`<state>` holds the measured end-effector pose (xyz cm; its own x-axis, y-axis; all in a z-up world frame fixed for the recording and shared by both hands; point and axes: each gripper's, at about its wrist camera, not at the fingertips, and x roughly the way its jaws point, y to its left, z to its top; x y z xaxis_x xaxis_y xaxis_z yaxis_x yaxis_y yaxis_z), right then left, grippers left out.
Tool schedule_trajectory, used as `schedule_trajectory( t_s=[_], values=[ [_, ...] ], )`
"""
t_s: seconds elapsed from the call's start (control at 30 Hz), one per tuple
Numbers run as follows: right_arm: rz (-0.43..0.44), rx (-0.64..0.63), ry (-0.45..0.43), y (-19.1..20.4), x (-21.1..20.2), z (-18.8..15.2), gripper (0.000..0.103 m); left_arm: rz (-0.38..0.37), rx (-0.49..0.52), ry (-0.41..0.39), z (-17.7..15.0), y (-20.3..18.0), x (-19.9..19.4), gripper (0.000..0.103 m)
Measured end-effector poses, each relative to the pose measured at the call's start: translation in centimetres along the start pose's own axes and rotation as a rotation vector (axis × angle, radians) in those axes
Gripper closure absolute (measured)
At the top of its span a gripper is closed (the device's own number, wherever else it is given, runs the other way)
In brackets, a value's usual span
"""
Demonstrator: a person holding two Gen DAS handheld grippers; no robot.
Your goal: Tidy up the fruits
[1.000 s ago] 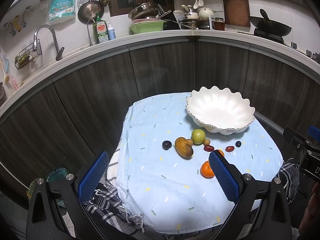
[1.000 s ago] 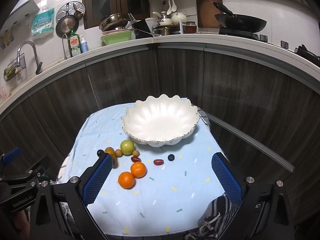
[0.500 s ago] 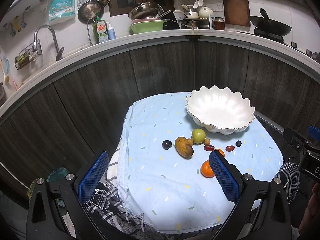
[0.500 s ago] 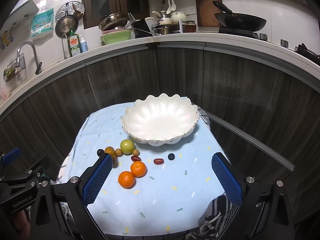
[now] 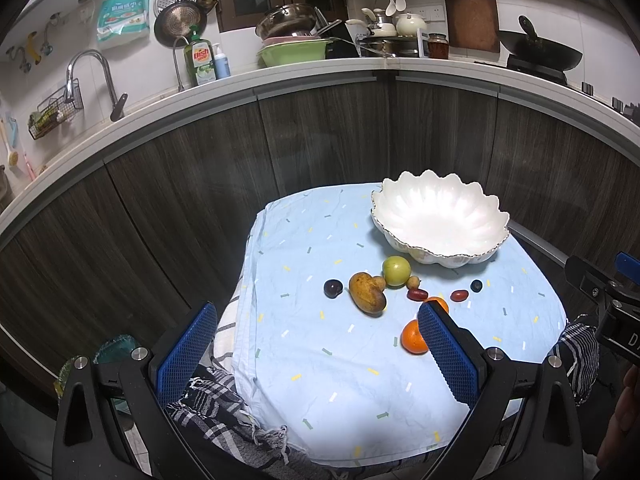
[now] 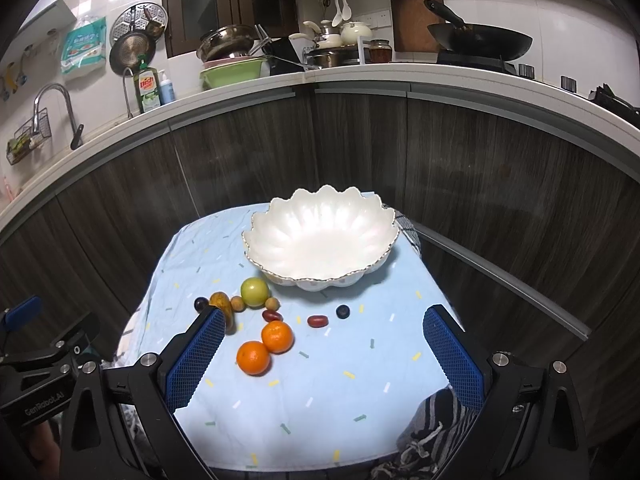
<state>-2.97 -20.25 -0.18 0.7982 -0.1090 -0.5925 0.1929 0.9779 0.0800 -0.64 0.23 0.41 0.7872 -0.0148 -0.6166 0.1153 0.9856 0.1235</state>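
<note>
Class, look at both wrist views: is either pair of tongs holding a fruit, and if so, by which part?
Nothing is held. The left tongs and right tongs are both open, with the fruit lying on the blue cloth.

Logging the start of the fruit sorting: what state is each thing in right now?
Left gripper: open, holding nothing.
Right gripper: open, holding nothing.
Bowl: upright, empty.
Two oranges: on the cloth, touching.
Green apple: on the cloth, outside the bowl.
Mango: lying on the cloth.

Left black two-finger gripper [image 5: 316,354] hangs level with its blue-padded fingers [image 5: 186,354] spread wide, gripping nothing. Right black two-finger gripper [image 6: 324,354] mirrors it alongside, blue-padded fingers [image 6: 454,356] wide apart, likewise holding nothing.
</note>
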Motion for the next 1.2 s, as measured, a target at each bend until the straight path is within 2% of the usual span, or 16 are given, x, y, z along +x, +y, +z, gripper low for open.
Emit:
schedule_trajectory(
  t_s=[0.93,1.2],
  values=[
    [0.000,0.003,0.006,0.0,0.2,0.0,0.002,-0.003,0.010,0.005,-0.5,-0.6,0.6,0.000],
    [0.000,0.013,0.009,-0.3,0.4,-0.9,0.002,-0.016,0.036,0.011,-0.3,-1.2,1.1,0.000]
  ],
)
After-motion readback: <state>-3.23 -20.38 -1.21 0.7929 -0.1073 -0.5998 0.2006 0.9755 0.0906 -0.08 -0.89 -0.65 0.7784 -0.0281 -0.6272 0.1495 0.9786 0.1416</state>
